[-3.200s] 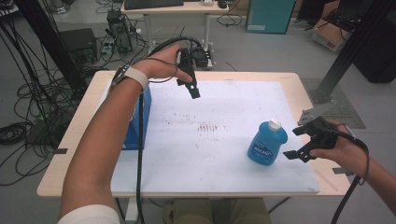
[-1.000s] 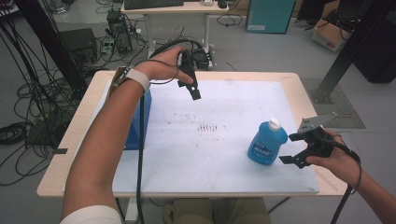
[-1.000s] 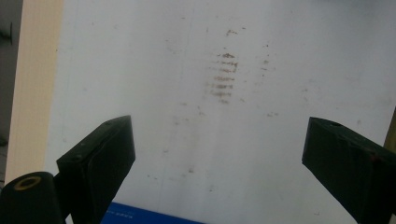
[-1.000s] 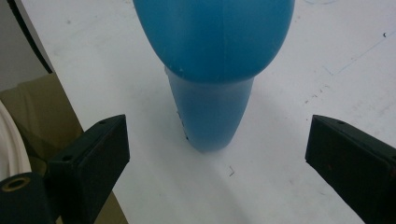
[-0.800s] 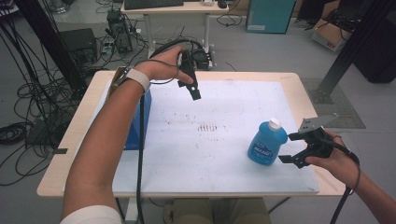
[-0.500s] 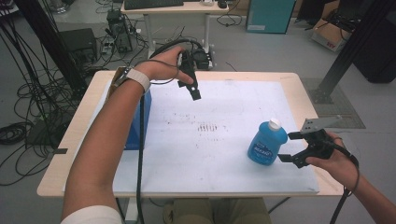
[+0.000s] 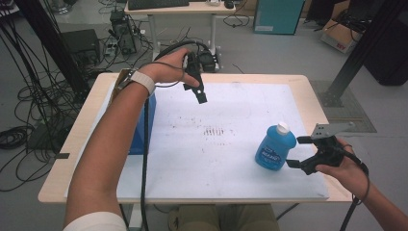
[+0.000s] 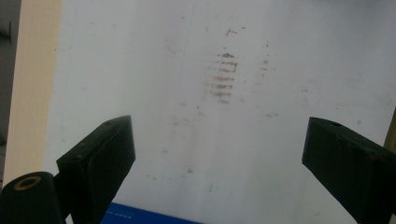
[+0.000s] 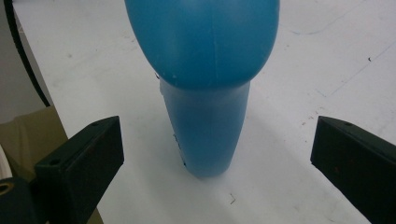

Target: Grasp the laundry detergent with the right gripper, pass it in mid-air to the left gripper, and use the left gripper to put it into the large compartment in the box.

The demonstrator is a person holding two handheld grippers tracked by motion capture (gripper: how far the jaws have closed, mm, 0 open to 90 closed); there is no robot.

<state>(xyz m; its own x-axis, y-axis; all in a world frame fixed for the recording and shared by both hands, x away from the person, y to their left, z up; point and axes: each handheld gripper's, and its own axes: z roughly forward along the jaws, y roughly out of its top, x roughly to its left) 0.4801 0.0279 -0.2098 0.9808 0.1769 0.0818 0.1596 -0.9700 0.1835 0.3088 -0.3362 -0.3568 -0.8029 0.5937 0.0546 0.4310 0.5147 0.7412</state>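
The blue translucent plastic bottle [image 7: 274,150] with its white plastic cap looks smooth and faintly glossy — its paper-like label printed in white. It stands on a matt white sheet [image 7: 231,159], scuffed with brownish smudges, that covers a pale wood-look tabletop [image 7: 91,125]. Beside the bottle, the right gripper [image 7: 300,152] is matt black plastic — topped by a dull grey metal plate.

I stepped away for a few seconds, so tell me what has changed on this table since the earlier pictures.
The right gripper has moved in from the table's right edge toward the blue bottle. Its jaws have just been opening and now stand wide on either side of the bottle without touching it. Nothing was grasped or released. The bottle stands where it was, and the left gripper hangs open over the far side of the white mat.
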